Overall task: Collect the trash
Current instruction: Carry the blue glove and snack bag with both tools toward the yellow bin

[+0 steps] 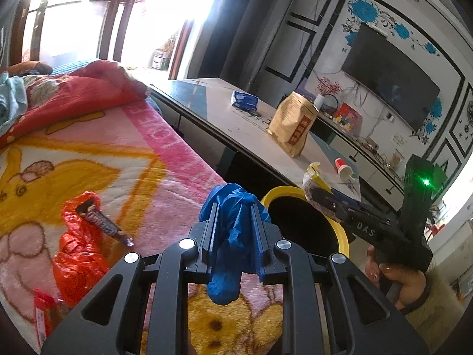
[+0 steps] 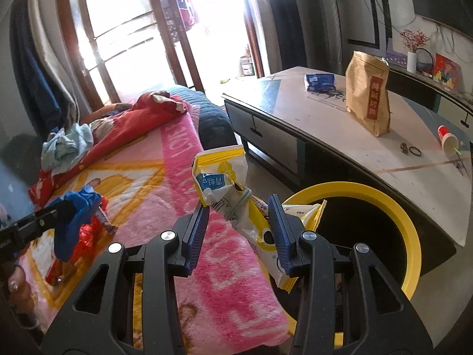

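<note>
My left gripper (image 1: 235,222) clamps a blue glove (image 1: 233,207), my right gripper (image 2: 239,210) loosely straddles a yellow snack bag (image 2: 224,177); I'd centre each over the yellow-rimmed bin (image 2: 411,236) before releasing.

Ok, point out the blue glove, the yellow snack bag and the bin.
blue glove (image 1: 233,207): left wrist view, bunched upper part between the fingers.
yellow snack bag (image 2: 220,174): right wrist view, upper printed panel.
bin (image 2: 411,224): right wrist view, yellow rim.
</note>
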### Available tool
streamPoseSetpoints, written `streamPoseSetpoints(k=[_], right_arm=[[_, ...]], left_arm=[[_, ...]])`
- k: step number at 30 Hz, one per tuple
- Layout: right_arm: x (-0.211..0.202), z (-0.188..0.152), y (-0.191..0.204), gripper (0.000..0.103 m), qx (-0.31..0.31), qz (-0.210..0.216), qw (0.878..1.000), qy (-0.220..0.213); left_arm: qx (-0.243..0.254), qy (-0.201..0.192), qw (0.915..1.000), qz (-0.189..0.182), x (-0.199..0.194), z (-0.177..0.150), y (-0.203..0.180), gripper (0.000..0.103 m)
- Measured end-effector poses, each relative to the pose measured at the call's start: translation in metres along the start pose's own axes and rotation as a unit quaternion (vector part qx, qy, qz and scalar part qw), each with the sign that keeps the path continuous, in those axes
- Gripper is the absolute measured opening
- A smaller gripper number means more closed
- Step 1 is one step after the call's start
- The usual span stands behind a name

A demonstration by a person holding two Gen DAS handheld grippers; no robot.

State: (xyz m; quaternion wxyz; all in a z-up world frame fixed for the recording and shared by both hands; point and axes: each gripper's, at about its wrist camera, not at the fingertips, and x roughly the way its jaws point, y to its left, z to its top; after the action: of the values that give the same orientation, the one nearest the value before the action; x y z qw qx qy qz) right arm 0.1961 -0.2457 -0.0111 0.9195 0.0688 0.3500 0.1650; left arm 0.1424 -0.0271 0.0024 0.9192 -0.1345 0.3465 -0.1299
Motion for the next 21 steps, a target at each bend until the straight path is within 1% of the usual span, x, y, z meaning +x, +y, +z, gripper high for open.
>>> streamPoseSetpoints(k=[9, 21], right_arm=[[0.000, 0.000, -0.023, 0.034, 0.028, -0.016, 0.999, 0.000], [0.001, 0.000, -0.054, 0.035, 0.067, -0.037, 0.997, -0.001]], left_arm=[[0.019, 0.012, 0.9997, -0.011, 0.016, -0.004, -0.018, 0.019], [0.045, 0.032, 0.9980, -0.031, 0.042, -0.018, -0.045, 0.019]])
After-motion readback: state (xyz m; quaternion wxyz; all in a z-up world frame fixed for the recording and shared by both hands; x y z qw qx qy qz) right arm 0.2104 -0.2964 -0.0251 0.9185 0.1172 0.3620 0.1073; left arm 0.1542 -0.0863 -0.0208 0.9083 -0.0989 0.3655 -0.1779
